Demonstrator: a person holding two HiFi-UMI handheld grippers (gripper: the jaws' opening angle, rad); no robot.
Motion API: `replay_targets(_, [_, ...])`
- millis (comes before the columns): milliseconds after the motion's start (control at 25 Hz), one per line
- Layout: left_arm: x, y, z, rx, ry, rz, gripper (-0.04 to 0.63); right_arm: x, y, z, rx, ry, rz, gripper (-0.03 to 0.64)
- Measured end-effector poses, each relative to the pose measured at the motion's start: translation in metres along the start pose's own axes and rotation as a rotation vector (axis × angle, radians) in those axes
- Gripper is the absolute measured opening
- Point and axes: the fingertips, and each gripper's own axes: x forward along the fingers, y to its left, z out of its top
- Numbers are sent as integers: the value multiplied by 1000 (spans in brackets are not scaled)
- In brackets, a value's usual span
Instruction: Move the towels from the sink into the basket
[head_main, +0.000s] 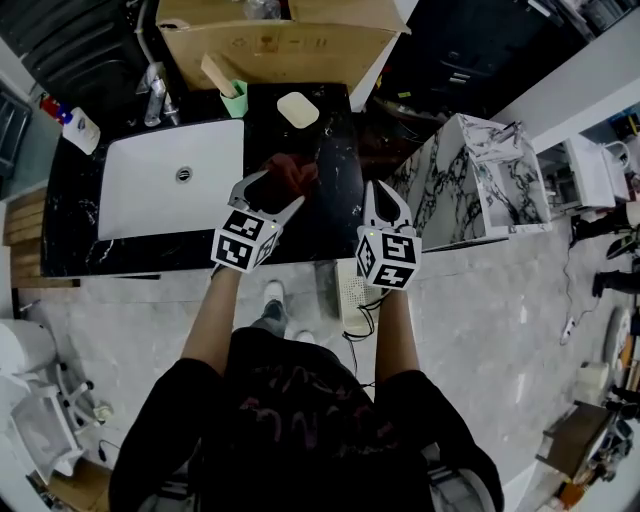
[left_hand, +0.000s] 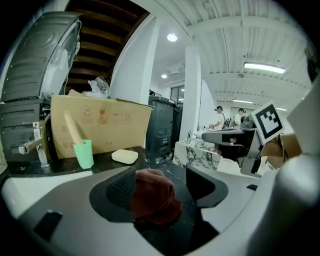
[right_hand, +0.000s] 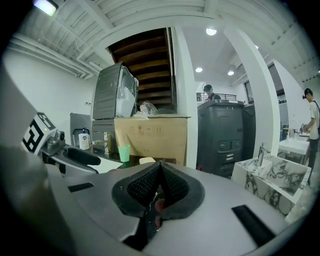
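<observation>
The towel (head_main: 290, 175) is a small, dark red, crumpled lump, folded loosely into itself with a soft nap. It lies on the black veined counter (head_main: 335, 225), just right of the white sink (head_main: 140, 190) and not in it.

Your left gripper (head_main: 272, 192) has its jaws spread wide with the towel between them. In the left gripper view the towel (left_hand: 152, 195) rests against the left pad, while the right pad stands clear of it, so nothing is clamped.

Your right gripper (head_main: 385, 200) sits to the right of the towel with its jaws closed together on nothing. Its own view shows only a sliver of red through the slit below the pads.

Each gripper's cube carries black-and-white square markers. Faint symbols are printed on the cardboard box (head_main: 280, 45) at the far edge of the counter, but you cannot read them. The label on the soap bottle (head_main: 80, 128) at far left is too small to read.
</observation>
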Motion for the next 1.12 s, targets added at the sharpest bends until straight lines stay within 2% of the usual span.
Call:
replay_targets(160, [20,4,-14,20,69,-13,321,3,-9,-6,6,18,-27,15])
replay_targets(360, [37,5,-22,27,115,-38,319,8,-21,-12,13,36,-57,15])
replay_targets(440, [42,7,-29,29,144,-42,289,9,-22,-15,16,43,-63,15])
replay_targets(520, [44,10,-35,26,163,-39,221,11,-23,-18,21,48,-68,15])
replay_targets(600, [44,14,-36,19,160,-24,125,12,-24,-20,24,49,-72,15])
replay_targets(680, [42,18,-33,14,144,-9,61,14,-25,-21,27,52,-75,15])
replay_targets(1120, [34,38,-2,20,46,-1,48,23,-24,-17,42,42,-94,15])
